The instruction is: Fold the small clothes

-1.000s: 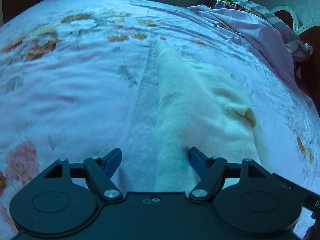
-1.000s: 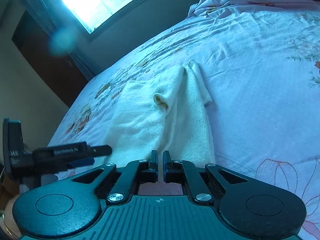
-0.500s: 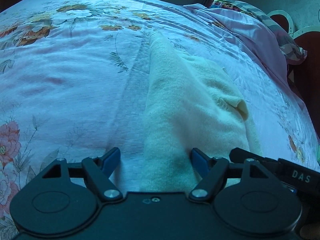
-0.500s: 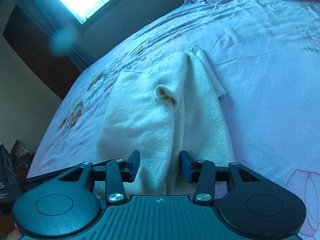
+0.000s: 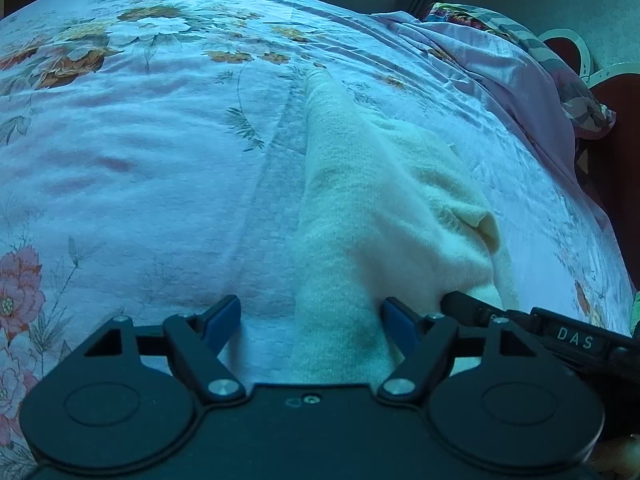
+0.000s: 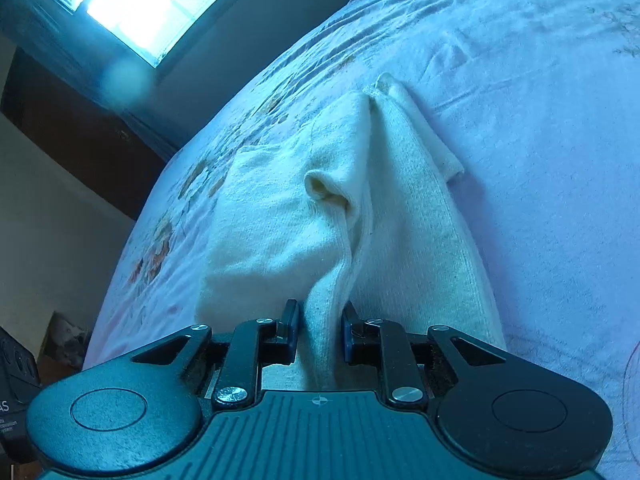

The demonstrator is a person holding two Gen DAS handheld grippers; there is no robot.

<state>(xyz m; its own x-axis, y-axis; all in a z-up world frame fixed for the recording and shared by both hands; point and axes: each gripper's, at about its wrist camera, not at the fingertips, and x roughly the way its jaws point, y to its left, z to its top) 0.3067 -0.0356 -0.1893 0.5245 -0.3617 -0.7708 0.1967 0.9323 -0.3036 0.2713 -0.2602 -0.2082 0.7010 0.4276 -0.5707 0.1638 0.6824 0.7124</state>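
A cream knitted garment lies lengthwise on the bed, partly folded: one side is turned over onto the middle, leaving a raised ridge that runs along its length, and a small rounded opening, a cuff or neck, stands up near its centre. The far end tapers to a narrow strip towards the head of the bed, where a short flap sticks out to one side. In the left wrist view the same garment stretches away from the near edge of the bed, with the cuff-like opening on its right side.

The right gripper sits at the garment's near end, and its fingers are closing on the raised ridge of fabric, which stands between them with the blue pads against both sides of it. The left gripper is at the near end too, its fingers spread wide; the garment's left border lies between them, the right finger on the cloth and the left one over bare sheet, gripping nothing. The tip of the right gripper shows just beside it, pressed into the cloth.

The floral bedsheet covers the bed, with a crumpled pink cover at the head and a bright window beyond the far side.
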